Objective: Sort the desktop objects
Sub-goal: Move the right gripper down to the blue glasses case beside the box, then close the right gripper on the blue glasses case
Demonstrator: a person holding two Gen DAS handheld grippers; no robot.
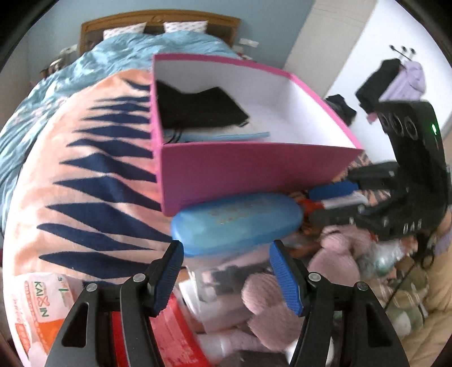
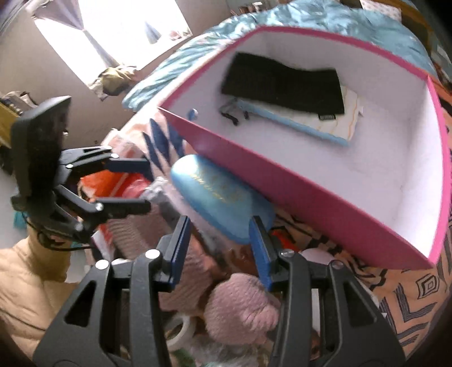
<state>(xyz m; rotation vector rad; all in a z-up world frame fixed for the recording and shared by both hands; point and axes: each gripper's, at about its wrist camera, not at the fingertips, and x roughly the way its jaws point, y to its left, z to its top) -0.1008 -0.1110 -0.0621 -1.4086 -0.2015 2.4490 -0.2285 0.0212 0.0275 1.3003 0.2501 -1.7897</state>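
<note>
Pink box [image 2: 325, 197]: matt card, smooth; inside faces white and matt.
Blue case [image 2: 223, 194]: hard plastic, glossy, faint gilt lettering on the lid.
Black cloth [image 2: 282, 84], upper centre of the right wrist view: knitted, ribbed, matt.
Booklet [image 2: 333, 118] under it: paper, pale cover.
Blanket [image 1: 84, 175], left of the left wrist view: soft fleece, matt.
Pink knit item [image 2: 240, 307], lower centre: coarse ribbed yarn.
Left gripper [image 1: 226, 273]: matt black plastic, metal rivets, blue ribbed pads [image 1: 282, 276].
Headboard [image 1: 158, 19], top of frame: varnished wood.
Packet [image 1: 42, 305], lower left: glossy printed film.
</note>
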